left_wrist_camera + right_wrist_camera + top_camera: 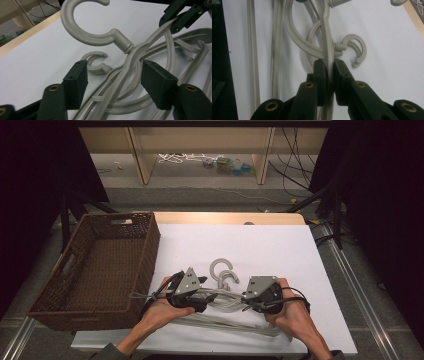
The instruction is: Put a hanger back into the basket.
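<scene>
While both hands worked at the near edge of the worktop [280, 250], the job looked barely begun. The right tongs [328, 65] were clamped together on a thin arm of one grey hanger [327, 37], the pads pressing it from both sides. The left tongs [113, 77] stood apart, straddling the neck region of the tangled hangers [130, 65]; the pads did not press on anything, so no second grip was made yet.

In the high view the left tongs [200, 296] and right tongs [248, 304] sat close to each other over the pile, with the hanger bars [225, 324] lying flat on the white surface just toward the person. At least two hooks [222, 270] pointed away from the person, one large [85, 25] and one smaller [96, 62]; the frames were interlocked, and an exact count could not be made.

Farther off on the left, the brown wicker basket [145, 245] stood beside the white sheet with nothing seen inside it.

Judgement: one hanger was secured by the right side only. Left to do: close the left tongs, free a hanger from the tangle, and probably carry it to the basket. No hanger was moved there so far.
</scene>
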The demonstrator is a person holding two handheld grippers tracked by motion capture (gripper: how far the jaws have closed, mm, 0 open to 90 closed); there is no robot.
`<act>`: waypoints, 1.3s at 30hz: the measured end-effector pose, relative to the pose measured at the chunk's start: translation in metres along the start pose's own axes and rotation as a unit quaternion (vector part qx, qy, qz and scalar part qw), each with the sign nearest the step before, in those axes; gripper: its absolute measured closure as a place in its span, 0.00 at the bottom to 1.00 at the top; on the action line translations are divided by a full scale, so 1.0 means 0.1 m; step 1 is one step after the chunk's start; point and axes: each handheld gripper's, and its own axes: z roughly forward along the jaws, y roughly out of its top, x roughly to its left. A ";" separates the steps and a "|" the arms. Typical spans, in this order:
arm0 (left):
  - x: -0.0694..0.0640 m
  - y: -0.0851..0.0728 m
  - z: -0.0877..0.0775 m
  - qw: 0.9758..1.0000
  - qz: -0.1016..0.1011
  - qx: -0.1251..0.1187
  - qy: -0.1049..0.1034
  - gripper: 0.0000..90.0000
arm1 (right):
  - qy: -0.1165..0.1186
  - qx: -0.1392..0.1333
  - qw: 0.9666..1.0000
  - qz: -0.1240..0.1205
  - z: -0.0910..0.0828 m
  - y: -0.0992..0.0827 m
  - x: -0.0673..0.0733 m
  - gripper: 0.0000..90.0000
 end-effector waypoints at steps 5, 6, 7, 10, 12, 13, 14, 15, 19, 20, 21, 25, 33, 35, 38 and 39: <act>-0.01 0.01 0.06 1.000 0.008 0.015 -0.016 0.55 | -0.003 -0.002 1.000 -0.005 -0.01 0.03 0.02 0.91; -0.02 0.01 0.08 1.000 0.014 0.017 -0.019 0.55 | -0.003 -0.002 1.000 -0.005 -0.01 0.03 0.02 0.91; -0.03 0.01 0.10 0.999 0.020 0.024 -0.022 0.57 | -0.004 -0.002 1.000 -0.008 -0.01 0.03 0.02 0.91; -0.04 0.00 0.13 0.998 0.033 0.038 -0.026 0.66 | -0.001 -0.001 1.000 -0.012 -0.02 0.03 0.03 0.91; -0.03 0.01 0.13 0.997 0.046 0.047 -0.025 0.76 | 0.000 0.003 1.000 -0.018 -0.01 0.04 0.03 0.91; -0.03 0.01 0.13 0.997 0.046 0.047 -0.025 0.77 | 0.000 0.001 1.000 -0.019 -0.01 0.03 0.03 0.91; -0.03 0.02 0.13 0.997 0.048 0.048 -0.030 0.78 | 0.001 -0.001 1.000 -0.018 -0.01 0.03 0.03 0.91; -0.03 0.03 0.12 0.997 0.052 0.052 -0.035 0.79 | 0.004 -0.002 1.000 -0.020 -0.01 0.03 0.02 0.91; -0.06 0.07 0.07 0.993 0.081 0.068 -0.043 0.84 | -0.009 -0.003 0.999 -0.047 -0.01 0.02 0.00 0.89; -0.07 0.07 0.06 0.993 0.088 0.068 -0.045 0.85 | -0.013 -0.002 0.999 -0.050 -0.01 0.02 0.00 0.89; -0.09 0.08 0.05 0.991 0.095 0.071 -0.053 0.86 | -0.018 -0.003 0.998 -0.053 -0.01 0.01 -0.01 0.88; -0.13 0.08 0.04 0.991 0.100 0.069 -0.063 0.91 | -0.032 -0.007 0.998 -0.045 -0.04 0.00 -0.04 0.83; -0.04 0.15 -0.09 0.994 0.069 0.064 -0.051 0.91 | -0.067 -0.063 0.995 0.041 -0.18 0.00 -0.10 0.50; 0.01 0.14 -0.13 0.995 0.061 0.071 -0.043 0.91 | -0.088 -0.103 0.988 0.080 -0.26 -0.01 -0.15 0.41; 0.10 0.12 -0.15 0.996 0.040 0.074 -0.032 0.91 | -0.102 -0.124 0.981 0.108 -0.29 -0.03 -0.18 0.32; 0.13 0.11 -0.16 0.996 0.035 0.075 -0.026 0.91 | -0.102 -0.124 0.981 0.108 -0.29 -0.03 -0.18 0.32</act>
